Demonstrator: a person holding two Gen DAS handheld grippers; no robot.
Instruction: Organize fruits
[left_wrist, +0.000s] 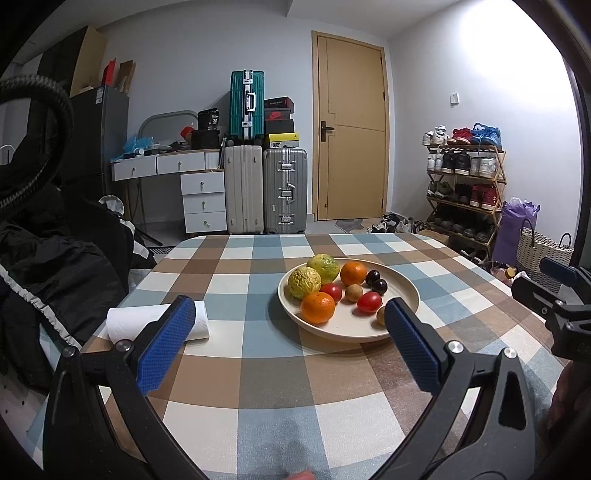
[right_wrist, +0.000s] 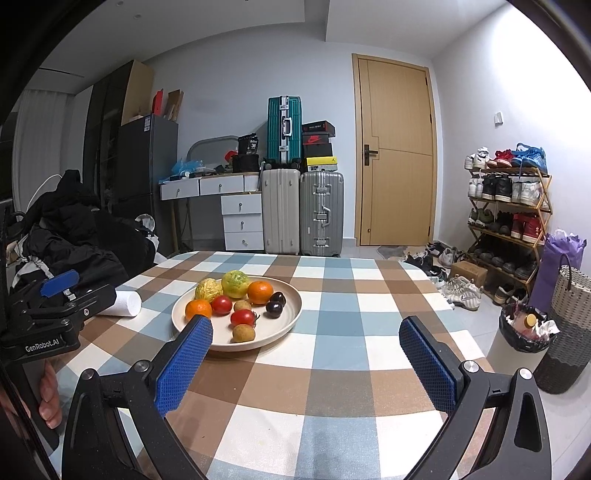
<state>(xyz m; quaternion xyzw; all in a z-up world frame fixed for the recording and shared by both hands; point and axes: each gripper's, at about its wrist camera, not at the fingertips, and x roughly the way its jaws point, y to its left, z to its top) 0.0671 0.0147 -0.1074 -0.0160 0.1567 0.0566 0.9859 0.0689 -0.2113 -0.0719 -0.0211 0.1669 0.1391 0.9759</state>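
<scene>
1. Your left gripper (left_wrist: 290, 334) hangs low in its frame with its blue fingers spread wide and nothing between them, the plate (left_wrist: 402, 284) just beyond.
2. Your right gripper (right_wrist: 306, 349) is spread wide too and holds nothing; the plate sits left of centre in its view.
3. All the fruit already lies together on the plate, mid-table on the checked cloth (right_wrist: 332, 369). That would suit either fruit gathered there or fruit waiting to be sorted.
4. Count: two bumpy yellow-green fruits (left_wrist: 323, 267), two oranges (left_wrist: 317, 307), two tomatoes (left_wrist: 369, 301), two dark plums (left_wrist: 379, 286), two small brown fruits (right_wrist: 243, 333).
5. One paper roll (left_wrist: 122, 321) lies at lower left, apart from the plate.
</scene>
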